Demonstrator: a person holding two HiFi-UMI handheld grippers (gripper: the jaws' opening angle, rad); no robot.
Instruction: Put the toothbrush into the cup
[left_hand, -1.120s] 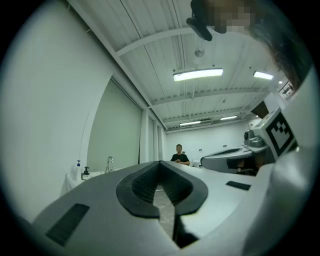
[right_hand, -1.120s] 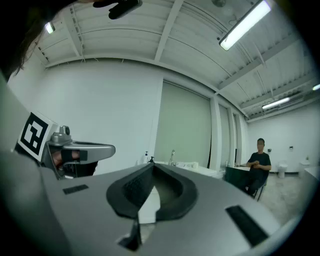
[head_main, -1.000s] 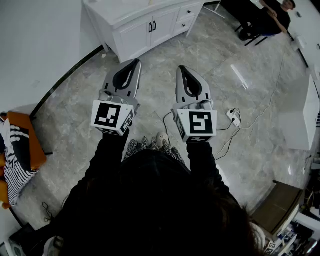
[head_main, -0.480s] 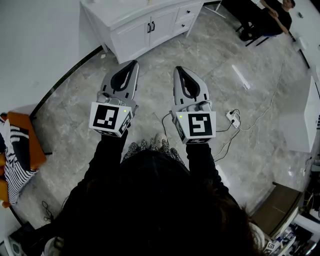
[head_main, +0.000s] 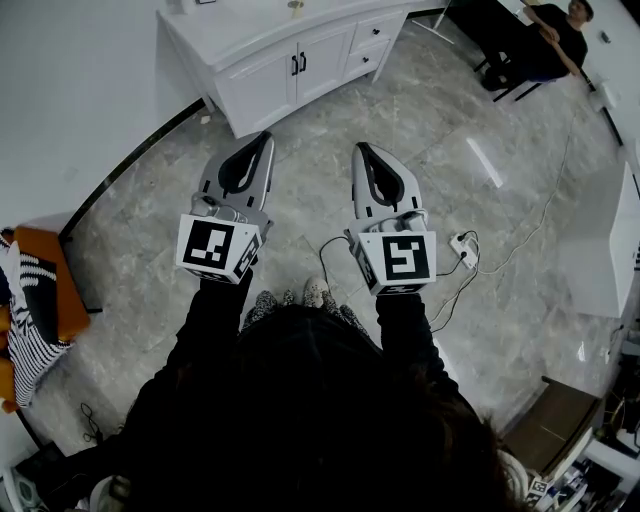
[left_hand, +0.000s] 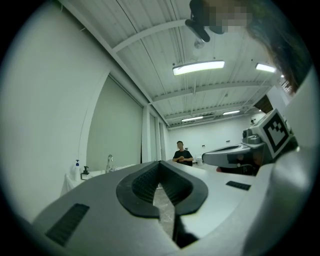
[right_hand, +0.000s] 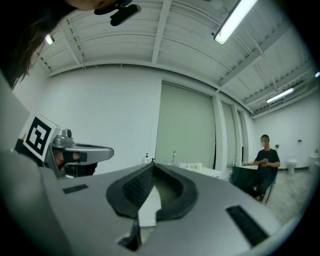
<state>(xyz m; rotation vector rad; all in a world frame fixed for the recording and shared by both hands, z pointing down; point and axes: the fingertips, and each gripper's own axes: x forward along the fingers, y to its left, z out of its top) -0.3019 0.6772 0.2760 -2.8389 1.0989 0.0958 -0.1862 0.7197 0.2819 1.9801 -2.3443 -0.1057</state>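
No toothbrush or cup can be made out in any view. My left gripper (head_main: 266, 134) and right gripper (head_main: 359, 147) are held out level, side by side, over a marble floor. Both point toward a white vanity (head_main: 300, 60). The left gripper (left_hand: 160, 162) has its jaws shut, with nothing between the pads. The right gripper (right_hand: 152, 164) is also shut at the tip and empty. On the vanity top stand a faucet (right_hand: 174, 156), a blue-capped bottle (left_hand: 77, 167) and a dark dispenser (left_hand: 86, 172). Small white items beside the faucet are too small to identify.
A person (head_main: 545, 40) sits at a dark desk at the far right. A power strip (head_main: 462, 242) with cables lies on the floor right of the grippers. An orange seat (head_main: 50, 290) stands at the left, a white table (head_main: 600, 240) at the right.
Both grippers have been carried forward toward the vanity, which now sits lower and nearer in the head view. The jaws have stayed shut.
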